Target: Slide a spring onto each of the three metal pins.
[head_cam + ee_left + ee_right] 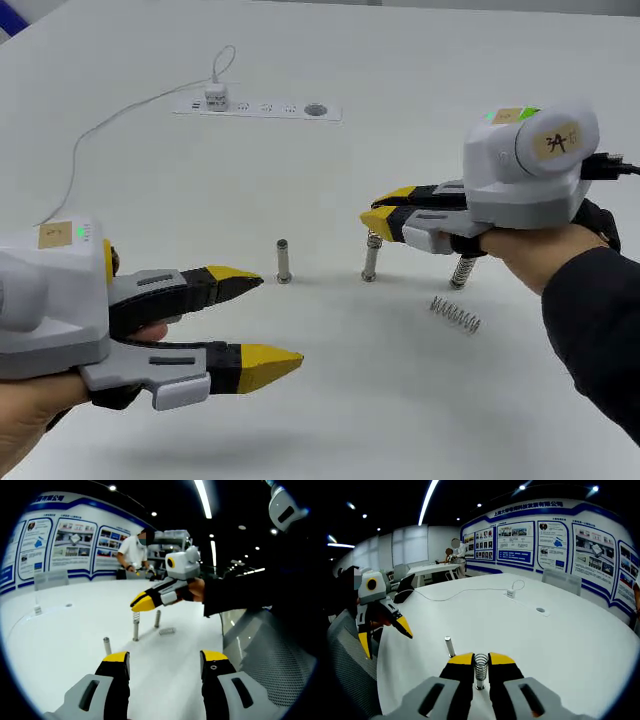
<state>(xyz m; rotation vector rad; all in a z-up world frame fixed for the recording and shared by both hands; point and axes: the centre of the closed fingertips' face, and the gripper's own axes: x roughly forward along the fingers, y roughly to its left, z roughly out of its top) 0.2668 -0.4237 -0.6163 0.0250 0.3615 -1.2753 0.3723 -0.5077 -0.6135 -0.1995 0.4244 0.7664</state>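
Spring (pixel 480 665): light coiled wire, judged springy, easily squashed and prone to flick away, so best pinched gently across its middle coils. It was clenched between the jaws of the right gripper (pixel 383 208), at the top of the middle pin (pixel 371 262). From there a bare pin (pixel 283 260) stood at 9 o'clock, a second spring (pixel 464 270) stood upright at 3 o'clock, and a loose spring (pixel 455 313) lay on the table (pixel 450 80) at 4 o'clock. The left gripper (pixel 268 320) had its jaws spread, empty.
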